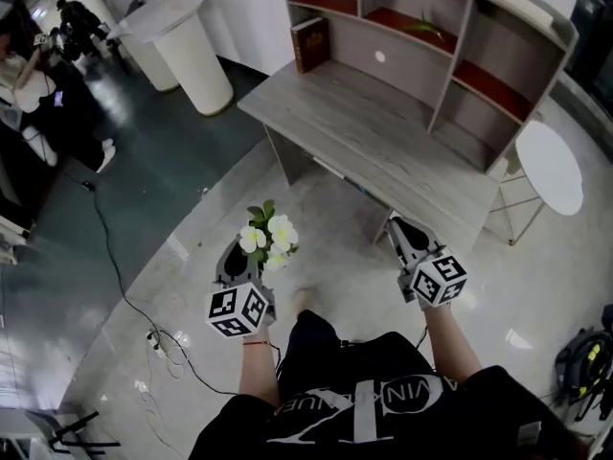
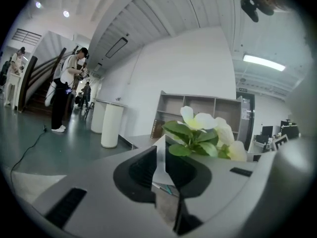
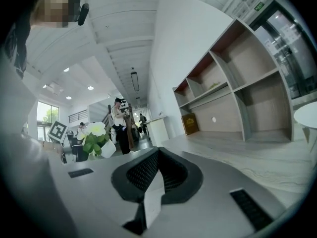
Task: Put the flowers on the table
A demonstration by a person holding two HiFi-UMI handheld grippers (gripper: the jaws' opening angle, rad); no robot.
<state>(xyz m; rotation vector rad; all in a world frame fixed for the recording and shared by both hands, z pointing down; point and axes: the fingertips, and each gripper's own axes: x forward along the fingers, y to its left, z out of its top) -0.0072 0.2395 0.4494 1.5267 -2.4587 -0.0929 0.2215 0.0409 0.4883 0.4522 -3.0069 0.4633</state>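
A small bunch of white flowers (image 1: 269, 237) with green leaves, in a white wrapper, is held in my left gripper (image 1: 245, 250), which is shut on its base. In the left gripper view the flowers (image 2: 204, 134) rise just beyond the closed jaws (image 2: 161, 157). The grey wooden table (image 1: 383, 137) stands ahead of me, a step away. My right gripper (image 1: 398, 224) hovers near the table's front edge, shut with nothing in it (image 3: 157, 155). From the right gripper view the flowers (image 3: 96, 136) show at the left.
A shelf unit (image 1: 450, 60) stands on the back of the table, with a brown book (image 1: 310, 44) at its left end. A round white side table (image 1: 551, 166) is at the right, a white pedestal (image 1: 187, 41) at the far left. Cables (image 1: 163, 345) lie on the floor.
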